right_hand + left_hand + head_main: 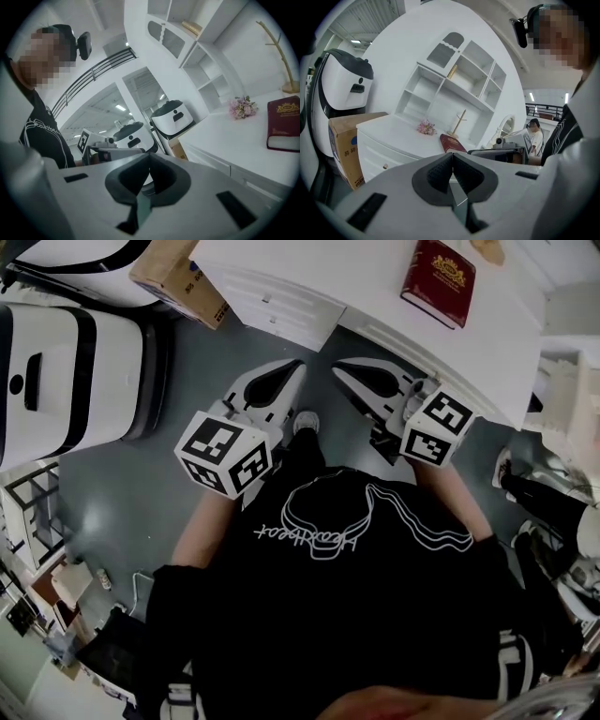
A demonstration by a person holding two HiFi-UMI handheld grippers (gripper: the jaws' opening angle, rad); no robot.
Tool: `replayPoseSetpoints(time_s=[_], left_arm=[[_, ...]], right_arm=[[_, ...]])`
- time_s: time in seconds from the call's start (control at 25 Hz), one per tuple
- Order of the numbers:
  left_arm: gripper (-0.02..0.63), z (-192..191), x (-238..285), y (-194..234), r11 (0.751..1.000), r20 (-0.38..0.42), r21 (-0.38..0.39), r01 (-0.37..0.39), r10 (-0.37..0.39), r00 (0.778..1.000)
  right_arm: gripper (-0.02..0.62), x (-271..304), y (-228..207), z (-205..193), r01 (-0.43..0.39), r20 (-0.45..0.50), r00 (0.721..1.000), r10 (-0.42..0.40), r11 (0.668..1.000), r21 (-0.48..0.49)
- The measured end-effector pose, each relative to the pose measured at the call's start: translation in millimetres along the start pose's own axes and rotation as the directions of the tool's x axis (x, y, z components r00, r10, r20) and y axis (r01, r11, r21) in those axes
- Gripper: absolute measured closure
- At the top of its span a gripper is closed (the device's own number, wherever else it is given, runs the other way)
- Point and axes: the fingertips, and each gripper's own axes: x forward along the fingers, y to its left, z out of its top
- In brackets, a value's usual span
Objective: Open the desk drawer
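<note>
The white desk (pixel 356 277) stands ahead of me, its drawer front (pixel 274 302) facing me under the top. In the left gripper view the drawer (pixel 377 157) shows a small round knob (pixel 385 166). My left gripper (pixel 296 369) hangs in the air short of the desk, shut with nothing in it, its pads meeting in its own view (pixel 452 155). Beside it my right gripper (pixel 339 369) is also shut and empty (pixel 149 155), close to the desk's edge. In the right gripper view the drawer front (pixel 225 169) runs past on the right. Neither gripper touches the desk.
A red book (pixel 439 279) lies on the desk top, with pink flowers (pixel 425 126) and a wooden stand (pixel 458 124) behind it. A cardboard box (pixel 178 277) and a white machine (pixel 66 371) stand left of the desk. A person (pixel 533 136) sits far off.
</note>
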Motion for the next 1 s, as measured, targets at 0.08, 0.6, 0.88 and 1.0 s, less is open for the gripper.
replayPoseSetpoints(time_s=[0.08, 0.6, 0.88, 1.0], left_arm=[[0.601, -1.4, 9.3, 17.8, 1.000, -0.021, 0.002, -0.006, 0.006, 1.000], [0.600, -19.4, 60.6, 115.7, 0.993, -0.102, 0.076, -0.094, 0.102, 0.990], [0.597, -48.9, 82.3, 157.1, 0.983, -0.138, 0.099, -0.154, 0.167, 0.976], [0.573, -60.5, 90.1, 175.0, 0.979, -0.154, 0.093, -0.179, 0.192, 0.969]], right_arm=[[0.589, 10.8, -13.1, 2.4, 0.006, -0.010, 1.000, -0.006, 1.000, 0.016], [0.589, 56.7, -63.2, -12.7, 0.021, -0.082, 0.996, -0.018, 0.999, 0.034], [0.589, 73.6, -80.8, -35.1, 0.002, -0.118, 0.993, 0.004, 0.999, 0.048], [0.589, 78.5, -87.4, -47.5, -0.007, -0.141, 0.990, 0.018, 0.997, 0.077]])
